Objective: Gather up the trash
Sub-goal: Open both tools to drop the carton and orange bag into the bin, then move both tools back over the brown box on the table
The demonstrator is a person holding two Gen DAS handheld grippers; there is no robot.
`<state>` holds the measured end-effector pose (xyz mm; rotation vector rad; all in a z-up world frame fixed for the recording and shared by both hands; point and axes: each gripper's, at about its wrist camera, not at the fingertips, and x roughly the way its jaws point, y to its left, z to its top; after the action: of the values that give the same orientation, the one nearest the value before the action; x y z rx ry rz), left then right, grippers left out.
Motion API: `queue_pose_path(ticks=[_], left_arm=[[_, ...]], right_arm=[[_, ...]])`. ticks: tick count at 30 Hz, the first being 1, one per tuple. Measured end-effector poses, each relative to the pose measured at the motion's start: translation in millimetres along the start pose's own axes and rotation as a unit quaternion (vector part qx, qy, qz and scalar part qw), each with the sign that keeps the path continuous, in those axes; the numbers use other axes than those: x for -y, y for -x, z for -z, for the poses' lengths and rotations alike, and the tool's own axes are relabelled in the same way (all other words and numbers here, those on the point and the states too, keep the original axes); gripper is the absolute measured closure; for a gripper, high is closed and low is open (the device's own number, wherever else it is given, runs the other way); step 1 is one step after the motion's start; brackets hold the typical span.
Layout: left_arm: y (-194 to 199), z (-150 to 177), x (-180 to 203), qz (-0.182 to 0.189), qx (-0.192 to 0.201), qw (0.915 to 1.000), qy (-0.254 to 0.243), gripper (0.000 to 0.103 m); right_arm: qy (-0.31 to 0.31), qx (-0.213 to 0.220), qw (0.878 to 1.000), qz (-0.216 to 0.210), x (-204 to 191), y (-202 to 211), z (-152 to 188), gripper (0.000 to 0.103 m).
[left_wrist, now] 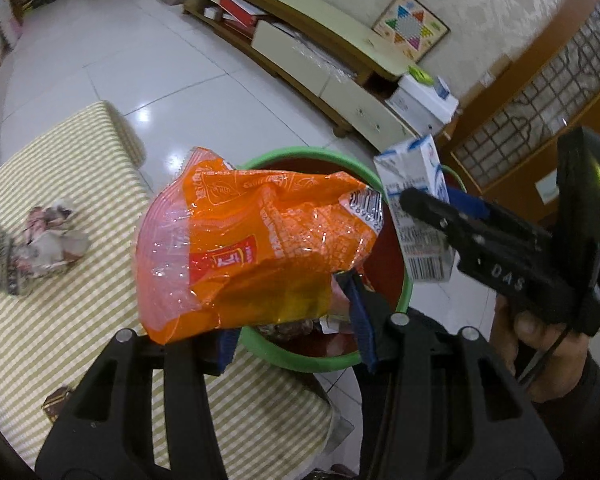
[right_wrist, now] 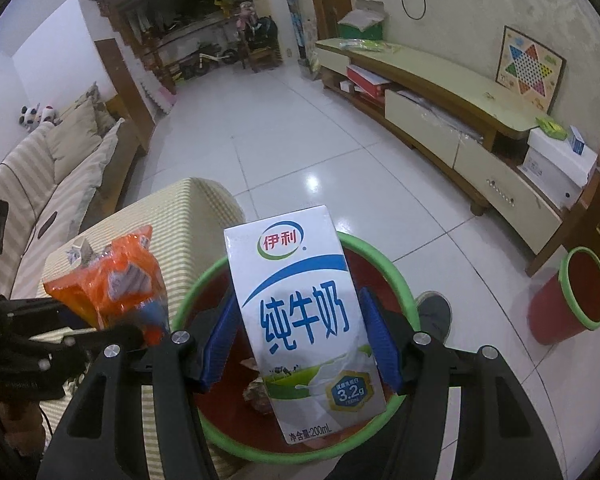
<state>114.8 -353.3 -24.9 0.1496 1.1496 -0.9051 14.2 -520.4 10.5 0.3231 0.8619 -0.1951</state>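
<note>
Striped cushion | crumpled paper | bin beneath wrapper, carton

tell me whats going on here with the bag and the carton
A person is clearing trash with a gripper in each hand. The left gripper is shut on an orange snack bag, and the right gripper is shut on a milk carton. Both are held over a red bin with a green rim, which already has some scraps inside. Crumpled paper is on the striped cushion beside the bin.
</note>
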Motion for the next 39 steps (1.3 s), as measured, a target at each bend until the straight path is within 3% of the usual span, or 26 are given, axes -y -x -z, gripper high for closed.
queue_pose_path(ticks=[7,10,15,21,30,39], left_arm=[[-20,-5,5,0.007,-0.021,0.9997,-0.015,0.054],[-26,-4,6,-0.004,-0.031,0.9992,-0.024,0.024],[-22,5,-5,-0.014,-0.027,0.9995,-0.011,0.011],[-1,15,-19,-0.031,-0.014,0.9994,0.002,0.006],[43,39,-51,-0.060,0.017,0.9966,0.054,0.006],[101,91,-109,-0.108,0.049,0.9827,0.142,0.006]], right_arm=[[-0.003,-0.013,1.000,-0.009,6,-11,0,0.044],[-0.002,-0.021,1.000,-0.008,8,-16,-1,0.043],[-0.002,-0.020,1.000,-0.004,9,-17,-1,0.024],[0.005,-0.005,1.000,-0.002,-1,-8,-3,0.012],[0.038,0.010,0.999,-0.027,-51,9,-6,0.010],[0.094,0.005,0.994,-0.062,-124,13,5,0.007]])
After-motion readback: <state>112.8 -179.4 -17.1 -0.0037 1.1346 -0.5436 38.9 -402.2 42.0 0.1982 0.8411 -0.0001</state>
